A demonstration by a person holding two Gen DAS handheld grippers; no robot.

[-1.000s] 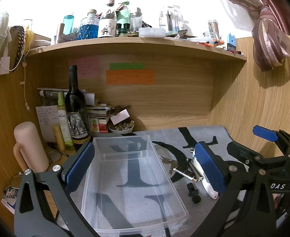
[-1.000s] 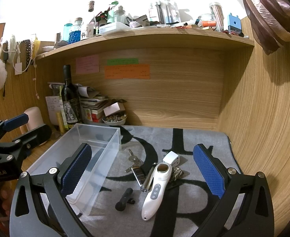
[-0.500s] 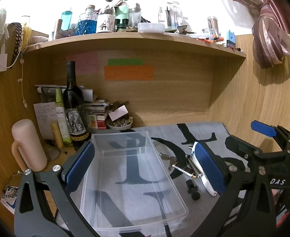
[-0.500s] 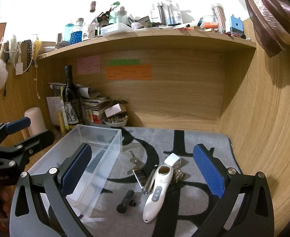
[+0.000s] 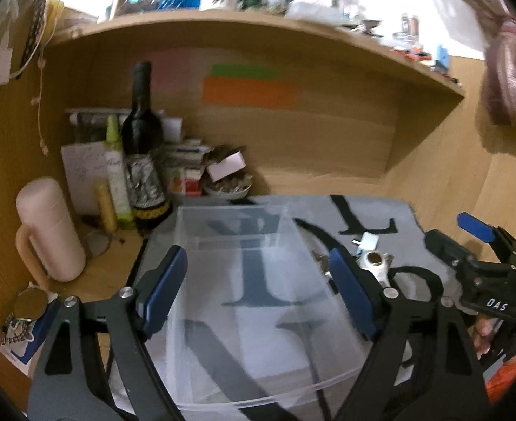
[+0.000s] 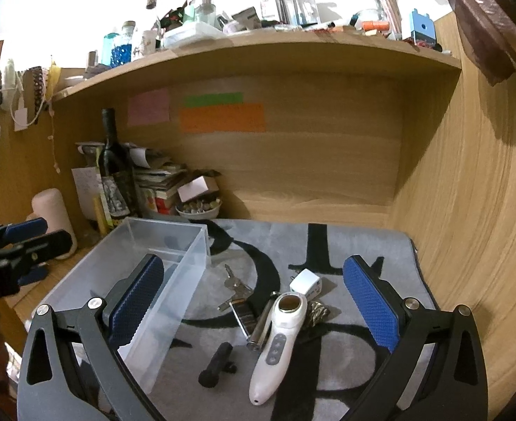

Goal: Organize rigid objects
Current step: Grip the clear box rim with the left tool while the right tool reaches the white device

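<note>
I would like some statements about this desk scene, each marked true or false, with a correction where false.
1. The clear plastic bin has nothing inside it. True.
2. The right hand-held gripper is shut on the white handheld device. False: it is open and holds nothing; the device lies on the grey mat.
3. The keys lie on the mat, outside the bin. True.
4. The dark wine bottle lies on its side. False: it stands upright.
5. The left hand-held gripper is open over the bin. True.

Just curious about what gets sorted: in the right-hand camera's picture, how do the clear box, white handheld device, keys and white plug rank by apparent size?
1. clear box
2. white handheld device
3. keys, white plug: look alike, unranked.
</note>
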